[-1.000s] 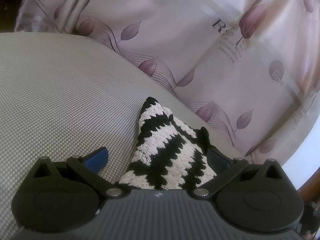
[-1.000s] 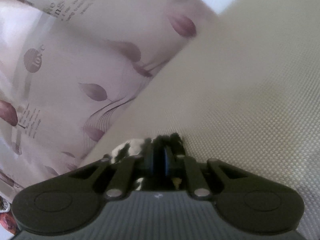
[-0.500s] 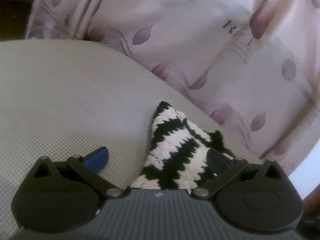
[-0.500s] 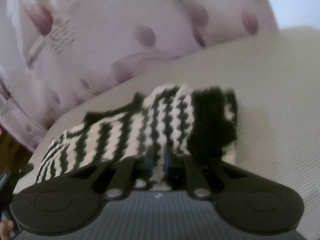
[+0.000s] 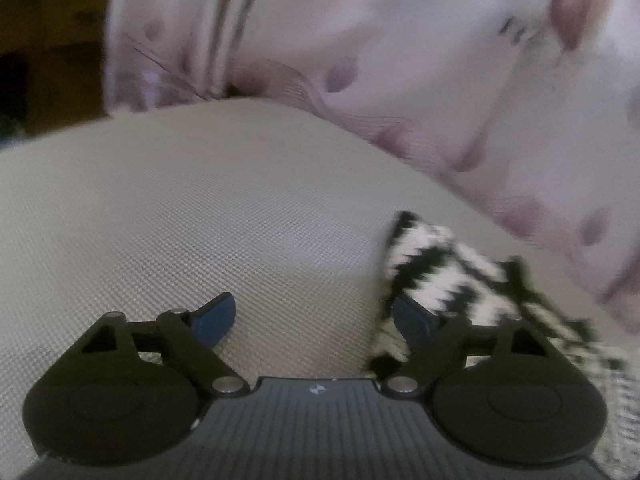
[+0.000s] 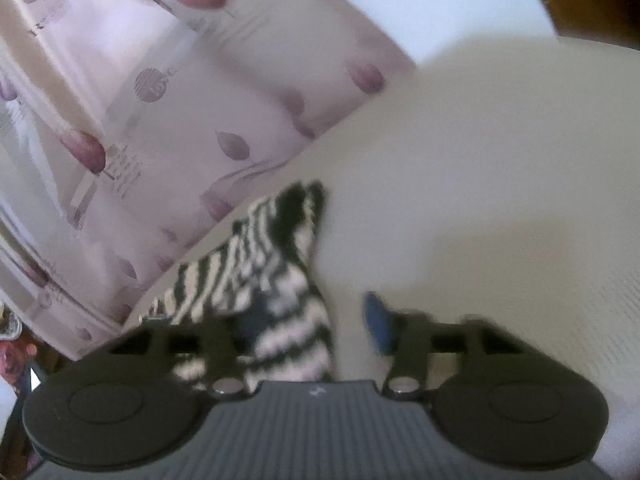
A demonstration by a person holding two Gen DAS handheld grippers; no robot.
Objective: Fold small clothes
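Note:
A small black-and-white striped knit garment (image 5: pixel 444 280) lies on the beige woven surface (image 5: pixel 200 208) close to its far edge. My left gripper (image 5: pixel 314 318) is low over the surface, its jaws closing. Bare surface fills most of the gap, and the garment's left edge lies at the right blue pad (image 5: pixel 416 320). In the right wrist view the garment (image 6: pixel 248 256) lies bunched and folded over. Part of it sits between the opening jaws of my right gripper (image 6: pixel 316 320), against the left finger. The pads do not press on it.
A pale curtain with purple leaves (image 5: pixel 400 60) hangs just past the surface's far edge, also in the right wrist view as the curtain (image 6: pixel 160 100). Dark furniture (image 5: pixel 48 40) stands at the upper left. Beige surface (image 6: pixel 500 200) stretches to the garment's right.
My right gripper was shut on the garment, swung sideways with it, and has now opened and let go. In the left wrist view the garment has slid right and the jaws have narrowed.

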